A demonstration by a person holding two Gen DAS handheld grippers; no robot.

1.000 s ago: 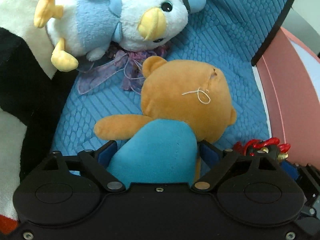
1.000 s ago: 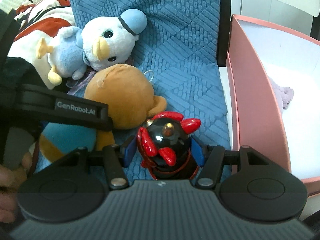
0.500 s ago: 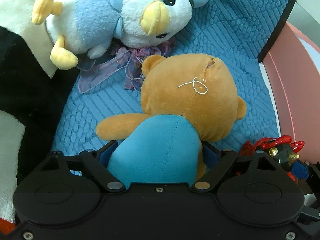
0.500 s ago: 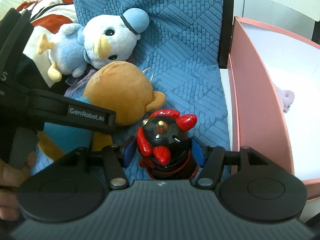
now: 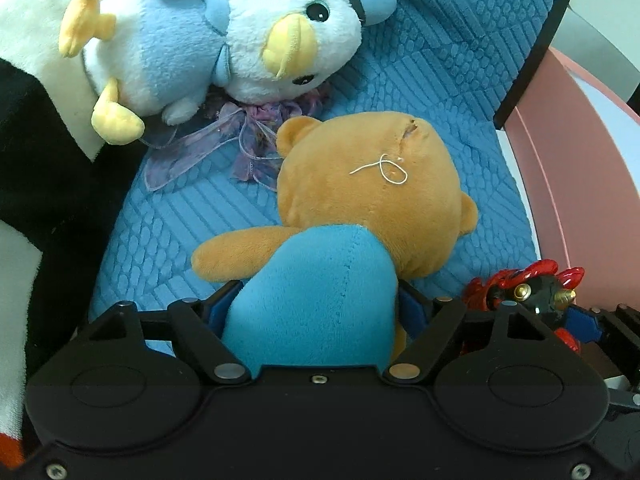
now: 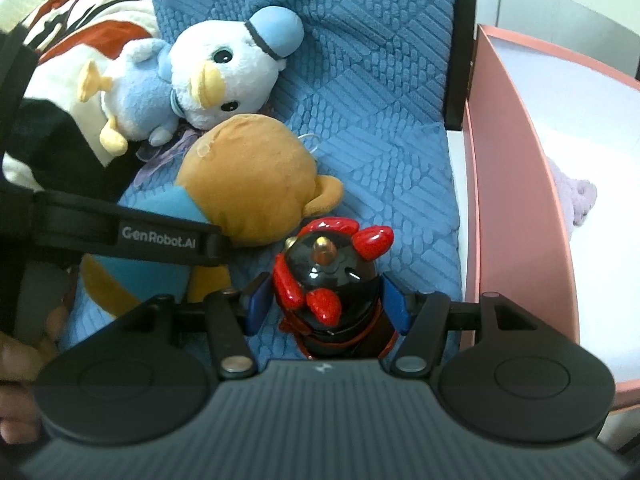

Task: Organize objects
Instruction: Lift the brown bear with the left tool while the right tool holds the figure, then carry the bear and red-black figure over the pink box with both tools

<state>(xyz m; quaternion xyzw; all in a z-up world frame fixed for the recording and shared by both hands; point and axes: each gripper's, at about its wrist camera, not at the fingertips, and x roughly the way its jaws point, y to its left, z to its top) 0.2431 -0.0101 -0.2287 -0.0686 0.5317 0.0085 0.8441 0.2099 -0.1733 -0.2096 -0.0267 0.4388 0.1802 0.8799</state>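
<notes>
Plush bear (image 5: 360, 208) face down, head away from camera

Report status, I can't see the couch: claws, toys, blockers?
Left claw closing around bear. Right claw straddles rooster. Nothing blocks pink bin.

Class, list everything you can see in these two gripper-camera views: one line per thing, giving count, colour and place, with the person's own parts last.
Teddy bear: one, orange-brown with blue body, face-down on the cushion.
Bird plush: one, white, light blue, yellow beak, behind the bear.
Ribbon: one, purple, under the bird.
Figurine: one, black and red, right of the bear.
Cushion: one, blue, textured.
Blanket: one, black, white, red, far left.
Box: one, pink, right side.
Lilac plush: one, inside the box.
Left gripper: jaws closing around the bear's body.
Right gripper: jaws around the figurine.
Hand: one, holding the left gripper.
</notes>
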